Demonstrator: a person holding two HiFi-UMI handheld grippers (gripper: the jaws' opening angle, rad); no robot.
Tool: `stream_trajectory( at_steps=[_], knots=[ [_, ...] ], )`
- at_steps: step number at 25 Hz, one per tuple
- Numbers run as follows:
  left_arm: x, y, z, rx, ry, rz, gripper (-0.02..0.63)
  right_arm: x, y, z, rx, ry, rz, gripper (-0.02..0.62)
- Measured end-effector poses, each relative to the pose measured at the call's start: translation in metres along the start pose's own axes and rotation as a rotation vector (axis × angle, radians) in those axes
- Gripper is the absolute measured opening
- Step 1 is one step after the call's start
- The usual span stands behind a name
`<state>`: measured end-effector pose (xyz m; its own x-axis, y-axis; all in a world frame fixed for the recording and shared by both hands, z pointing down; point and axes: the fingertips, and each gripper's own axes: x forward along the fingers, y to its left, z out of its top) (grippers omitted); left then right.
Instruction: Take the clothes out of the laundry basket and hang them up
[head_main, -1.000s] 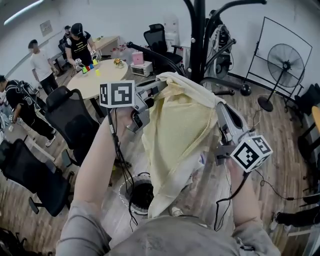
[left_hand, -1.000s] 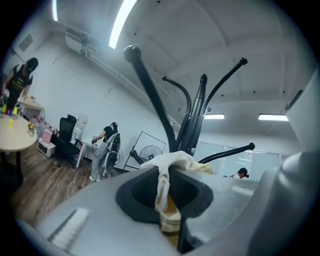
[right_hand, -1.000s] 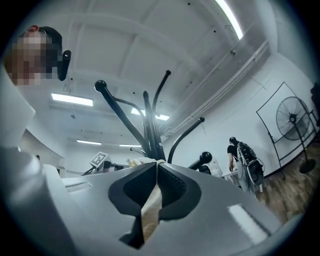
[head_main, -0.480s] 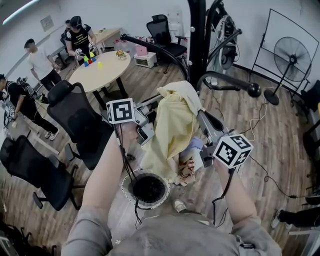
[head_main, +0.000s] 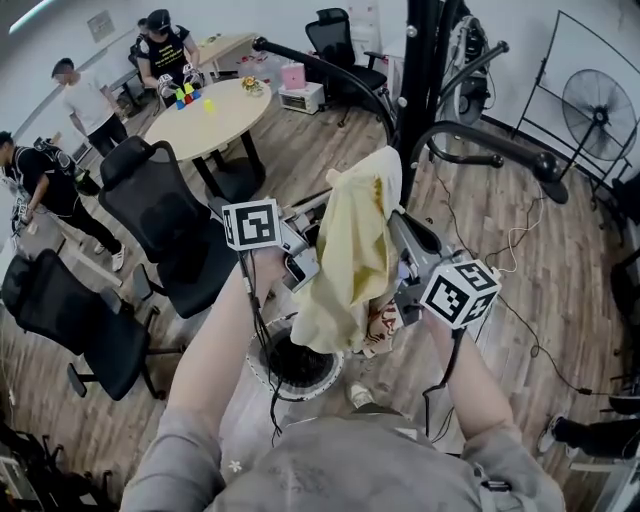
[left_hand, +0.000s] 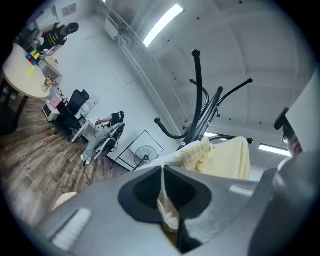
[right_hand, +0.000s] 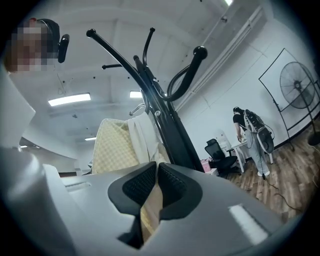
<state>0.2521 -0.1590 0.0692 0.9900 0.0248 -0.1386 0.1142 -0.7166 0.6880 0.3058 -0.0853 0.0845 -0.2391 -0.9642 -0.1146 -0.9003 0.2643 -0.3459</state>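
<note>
Your left tool (left_hand: 162, 175) has its jaws pressed together on a fold of the pale yellow garment (head_main: 355, 250); in the left gripper view a strip of the cloth runs down through the seam between the pads. Your right tool (right_hand: 156, 172) is likewise clamped on the same garment, with yellow cloth showing just under its closed pads.

In the head view the garment sits at the centre of the frame, stretched between your two tools. Its top bunches into a peak just above them, and the rest hangs down in a long fold. The lower edge of that fold reaches the upper rim of the laundry basket (head_main: 256, 368).

The basket stands on the wood floor (head_main: 520, 260) at lower centre, round, with a pale mesh wall and a dark inside. A small piece of printed cloth (head_main: 380, 325) shows just to the right of the hanging fold, below your right tool. You cannot tell from here whether it belongs to the yellow garment.

The black coat stand (head_main: 418, 90) rises in the upper centre of the frame, right behind the garment's peak, with curved arms spreading to both sides. Both gripper views show it past the cloth.

A round desk (head_main: 205, 115) sits at upper left with people near it. Black office chairs (head_main: 165, 215) fill the left side, and a standing fan (head_main: 600, 105) is at upper right.
</note>
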Motion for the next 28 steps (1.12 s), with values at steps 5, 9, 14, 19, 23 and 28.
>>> stream_trajectory(
  at_steps=[5, 9, 14, 19, 23, 28],
  knots=[
    [-0.019, 0.013, 0.006, 0.085, 0.0, 0.119, 0.073, -0.005, 0.006, 0.002, -0.012, 0.014, -0.008, 0.069],
    [-0.035, 0.011, 0.011, 0.129, -0.004, 0.126, 0.174, -0.023, 0.01, 0.008, -0.062, 0.026, -0.008, 0.124],
    [-0.049, 0.006, 0.002, 0.153, 0.032, 0.12, 0.207, -0.042, 0.017, 0.018, -0.072, 0.013, 0.015, 0.184],
    [-0.069, 0.011, -0.01, 0.125, 0.028, 0.148, 0.221, -0.055, 0.027, 0.009, -0.059, 0.041, 0.043, 0.344],
    [-0.086, 0.005, -0.016, 0.14, 0.003, 0.172, 0.223, -0.073, 0.033, 0.017, -0.089, 0.015, 0.015, 0.35],
    [-0.111, -0.006, -0.009, 0.219, -0.035, 0.251, 0.222, -0.094, 0.052, 0.059, -0.193, -0.062, -0.018, 0.351]
  ],
)
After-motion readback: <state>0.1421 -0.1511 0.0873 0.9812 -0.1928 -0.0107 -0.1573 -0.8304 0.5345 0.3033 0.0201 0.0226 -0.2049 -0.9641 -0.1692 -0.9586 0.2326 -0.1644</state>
